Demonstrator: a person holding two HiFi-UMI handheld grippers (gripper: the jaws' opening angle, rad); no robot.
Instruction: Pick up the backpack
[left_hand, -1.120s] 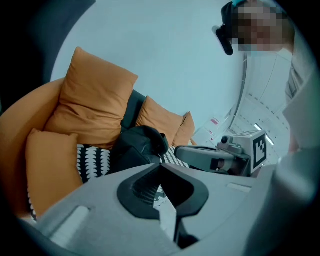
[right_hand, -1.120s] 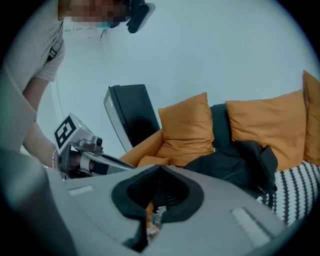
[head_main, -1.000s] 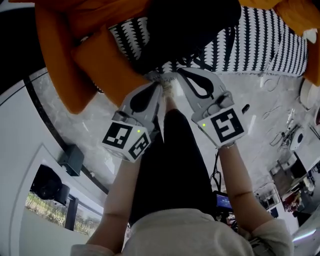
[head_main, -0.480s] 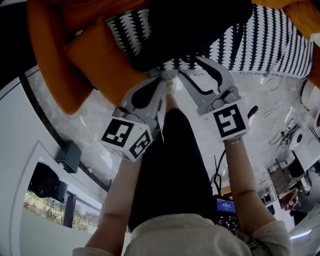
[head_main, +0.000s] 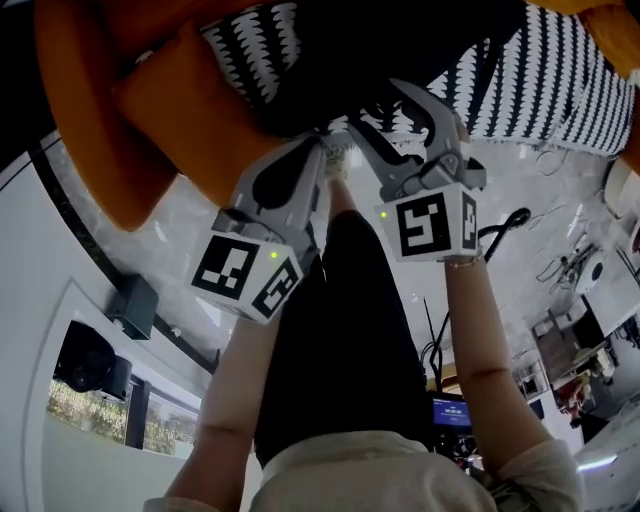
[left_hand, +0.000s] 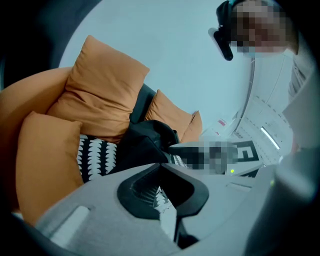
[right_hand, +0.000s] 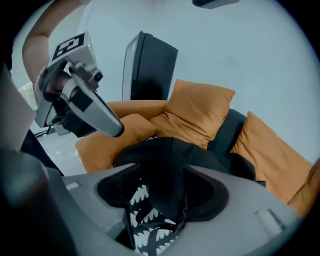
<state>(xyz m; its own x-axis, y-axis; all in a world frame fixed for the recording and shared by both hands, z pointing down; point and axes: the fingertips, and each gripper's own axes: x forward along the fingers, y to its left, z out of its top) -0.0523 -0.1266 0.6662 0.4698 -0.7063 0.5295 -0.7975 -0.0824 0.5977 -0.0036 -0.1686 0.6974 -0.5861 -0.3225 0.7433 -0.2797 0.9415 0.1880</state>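
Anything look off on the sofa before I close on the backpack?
Nothing looks spilled or damaged. The black backpack lies slumped rather than upright on the black-and-white seat cover, in front of the orange cushions. The right gripper is open, with the backpack's dark fabric showing between its jaws.

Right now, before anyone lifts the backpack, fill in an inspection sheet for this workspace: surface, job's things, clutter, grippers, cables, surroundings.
Surface: orange sofa with a black-and-white patterned cover.
Job's things: black backpack lies on the cover.
Clutter: orange cushions behind and beside it.
Grippers: left gripper shut, empty; right gripper open, backpack fabric between its jaws.
Cables: loose cables on the floor.
Surroundings: pale floor, black panel beside the sofa.
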